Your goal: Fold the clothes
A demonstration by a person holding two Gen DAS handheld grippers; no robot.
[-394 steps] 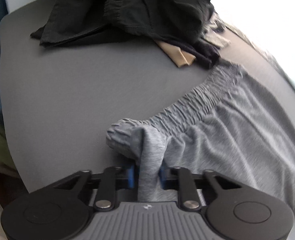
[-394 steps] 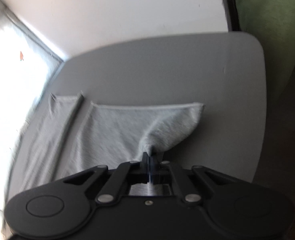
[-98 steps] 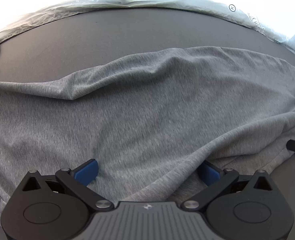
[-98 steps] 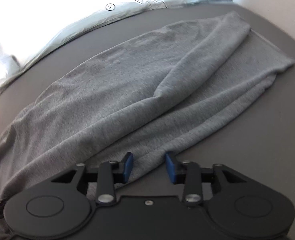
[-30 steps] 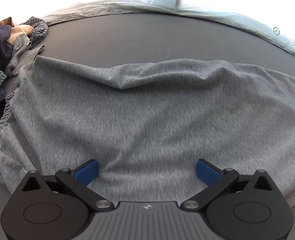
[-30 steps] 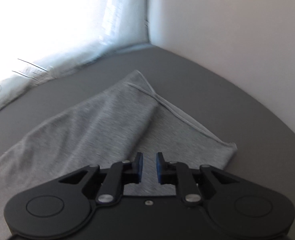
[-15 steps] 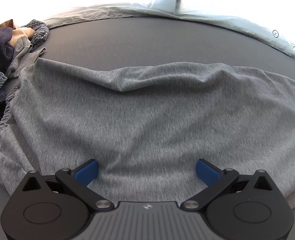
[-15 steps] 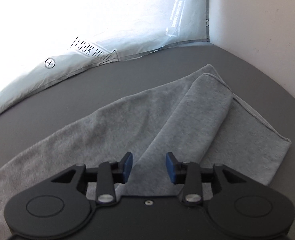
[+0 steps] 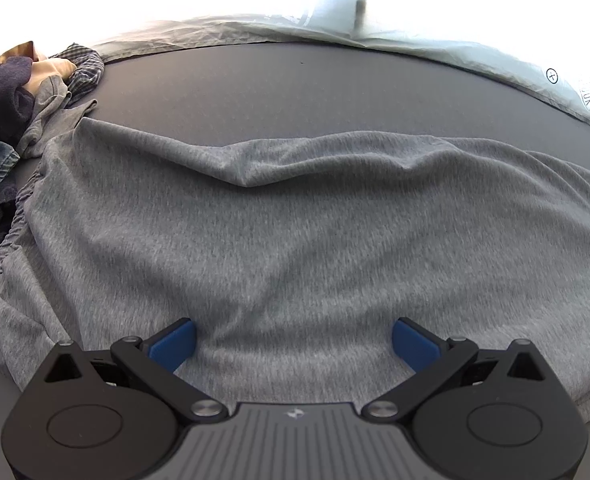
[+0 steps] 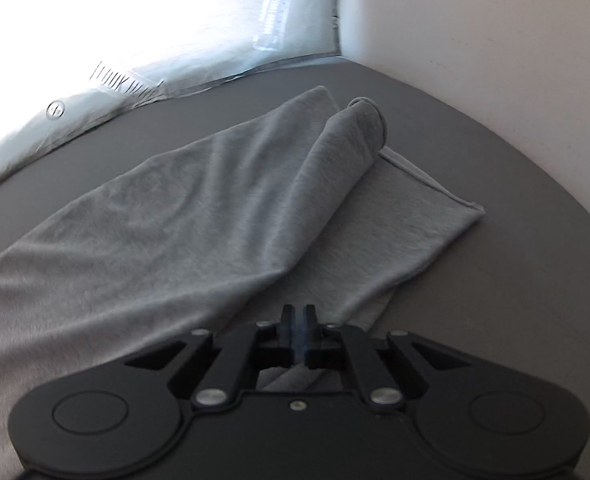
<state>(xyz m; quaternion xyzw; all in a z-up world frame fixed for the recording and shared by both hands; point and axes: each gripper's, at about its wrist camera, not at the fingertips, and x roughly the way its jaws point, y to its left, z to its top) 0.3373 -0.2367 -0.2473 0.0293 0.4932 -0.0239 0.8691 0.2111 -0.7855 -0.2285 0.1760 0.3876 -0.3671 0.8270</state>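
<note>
grey pants (image 9: 295, 232) lie spread lengthwise across the dark grey bench (image 9: 295, 92), waistband end toward the bench's left edge beside a pile of clothes (image 9: 23, 92), leg ends near the far right corner. left gripper (image 9: 293, 338) sits over the pants' near side, jaws wide open, gripping nothing. right gripper (image 10: 299, 322) has just been closing, jaws now closed at the pants' near edge (cannot tell if fabric is pinched). top leg (image 10: 347, 148) lies folded back over the lower one.
</note>
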